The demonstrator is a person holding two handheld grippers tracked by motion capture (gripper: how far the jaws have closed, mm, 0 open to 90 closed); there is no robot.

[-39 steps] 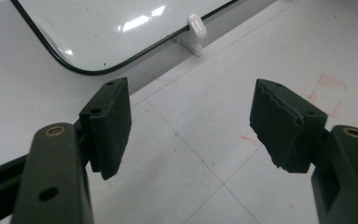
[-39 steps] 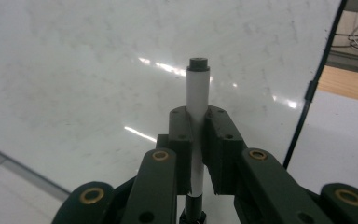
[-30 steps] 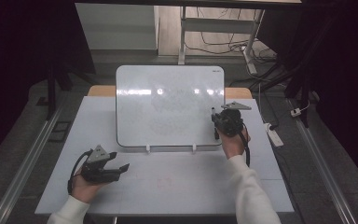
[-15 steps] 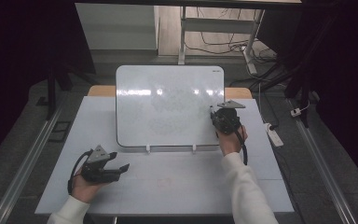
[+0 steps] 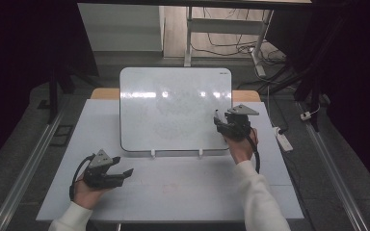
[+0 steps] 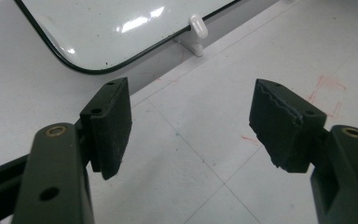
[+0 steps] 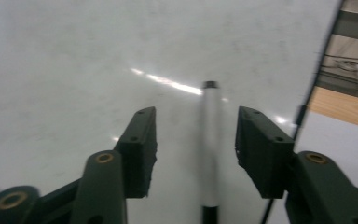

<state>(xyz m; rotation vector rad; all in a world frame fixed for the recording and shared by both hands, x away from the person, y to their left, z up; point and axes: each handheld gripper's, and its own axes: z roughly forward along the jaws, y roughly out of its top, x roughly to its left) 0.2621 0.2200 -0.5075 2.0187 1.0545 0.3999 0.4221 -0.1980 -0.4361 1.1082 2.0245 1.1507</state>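
Now marker (image 7: 209, 149) between right gripper (image 7: 196, 144) jaws, just opened, not pressing; long axis along jaws, tip away.

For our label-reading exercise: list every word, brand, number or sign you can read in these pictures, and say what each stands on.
None can be read.
Whiteboard: a tiny dark mark at its top right corner, too small to read; only faint smudges on its face.
White marker between the right gripper's just-opened jaws: no legible print, blurred.
Table: faint red and blue pen marks beyond the left gripper, no letters.
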